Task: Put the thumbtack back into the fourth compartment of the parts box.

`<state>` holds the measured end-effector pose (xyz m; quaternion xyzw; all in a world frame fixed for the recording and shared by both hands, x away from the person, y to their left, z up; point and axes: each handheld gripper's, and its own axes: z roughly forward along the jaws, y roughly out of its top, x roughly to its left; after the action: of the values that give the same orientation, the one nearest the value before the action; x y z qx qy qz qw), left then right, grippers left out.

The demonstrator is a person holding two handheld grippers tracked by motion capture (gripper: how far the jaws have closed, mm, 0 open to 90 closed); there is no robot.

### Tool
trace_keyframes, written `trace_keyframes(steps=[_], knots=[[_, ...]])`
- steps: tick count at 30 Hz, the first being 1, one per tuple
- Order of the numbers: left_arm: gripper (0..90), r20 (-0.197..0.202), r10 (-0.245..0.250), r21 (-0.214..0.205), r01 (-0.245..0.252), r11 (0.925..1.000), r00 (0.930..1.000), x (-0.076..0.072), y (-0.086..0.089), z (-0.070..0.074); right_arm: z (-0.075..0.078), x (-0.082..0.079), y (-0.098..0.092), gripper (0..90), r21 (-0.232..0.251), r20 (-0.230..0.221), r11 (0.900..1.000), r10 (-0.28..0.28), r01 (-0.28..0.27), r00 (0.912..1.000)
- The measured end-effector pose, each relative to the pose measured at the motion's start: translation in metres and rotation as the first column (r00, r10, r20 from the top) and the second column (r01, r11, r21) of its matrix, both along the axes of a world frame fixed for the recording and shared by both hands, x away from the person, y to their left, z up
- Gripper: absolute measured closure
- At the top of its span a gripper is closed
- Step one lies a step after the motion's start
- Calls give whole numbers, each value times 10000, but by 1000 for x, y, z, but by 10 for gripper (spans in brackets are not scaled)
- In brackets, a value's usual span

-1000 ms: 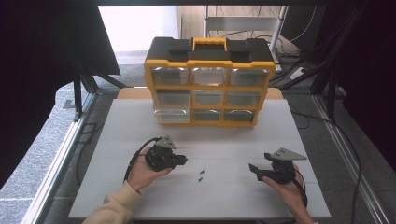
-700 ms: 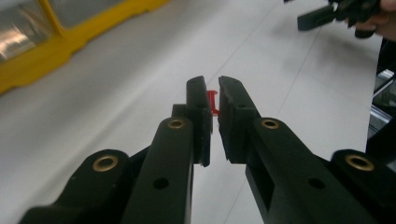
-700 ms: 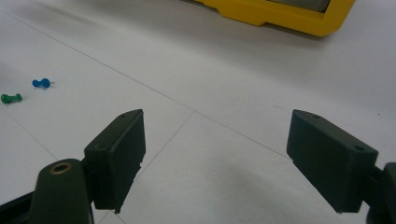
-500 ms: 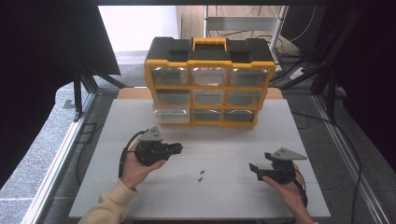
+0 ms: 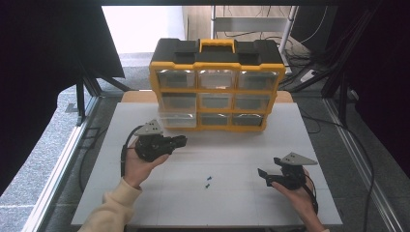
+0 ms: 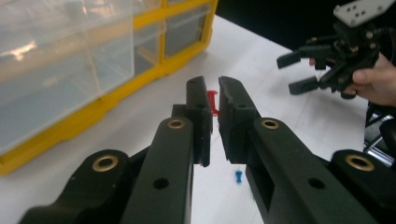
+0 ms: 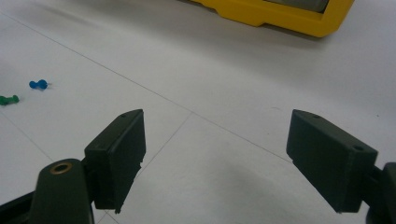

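A person sits at a white bench (image 5: 309, 145) holding tongs in each hand. The left tongs (image 6: 212, 100), raised at the left just near of a yellow drawer case (image 5: 215, 82), are closed on a red pin (image 6: 213, 100): the left gripper view shows the small plastic pushpin pinched between the pad tips, its head poking out beyond them. The right tongs (image 7: 212, 158) rest low at the near right with jaws wide apart and nothing between them. Two more pins lie loose on the bench between the hands, a blue pin (image 7: 38, 84) and a green pin (image 7: 9, 99), side by side. Judging by its look, the red pin is very light, stiff and smooth, with a sharp point, so it could easily twist or slip from the pads. Its waisted plastic head seems the best place to grip, squarely and gently, keeping the point clear of the pads.
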<state>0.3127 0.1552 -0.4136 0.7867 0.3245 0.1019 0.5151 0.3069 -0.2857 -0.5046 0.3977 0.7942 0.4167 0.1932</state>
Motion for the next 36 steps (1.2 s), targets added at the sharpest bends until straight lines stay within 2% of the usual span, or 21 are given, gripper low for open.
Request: trace_keyframes(steps=[10, 14, 22, 28, 36], knots=[[829, 382, 341, -245, -332, 9991, 9987, 9, 8, 20, 0, 0, 0, 199, -23, -2, 10000, -42, 42, 10000], [829, 661, 661, -420, -634, 9971, 9956, 15, 11, 30, 0, 0, 0, 199, -32, -8, 10000, -52, 52, 10000], [828, 962, 928, -346, -899, 9954, 9910, 29, 9, 44, 0, 1, -1, 200, -9, -4, 10000, -76, 76, 10000], [827, 984, 1158, -247, -1139, 9932, 9884, 40, 9, 50, 0, 1, 0, 199, -69, -21, 9999, -78, 77, 10000], [825, 816, 1613, -29, -1616, 9869, 9835, 57, 15, 47, -1, 1, -1, 198, -70, -41, 9999, -124, 123, 9999]])
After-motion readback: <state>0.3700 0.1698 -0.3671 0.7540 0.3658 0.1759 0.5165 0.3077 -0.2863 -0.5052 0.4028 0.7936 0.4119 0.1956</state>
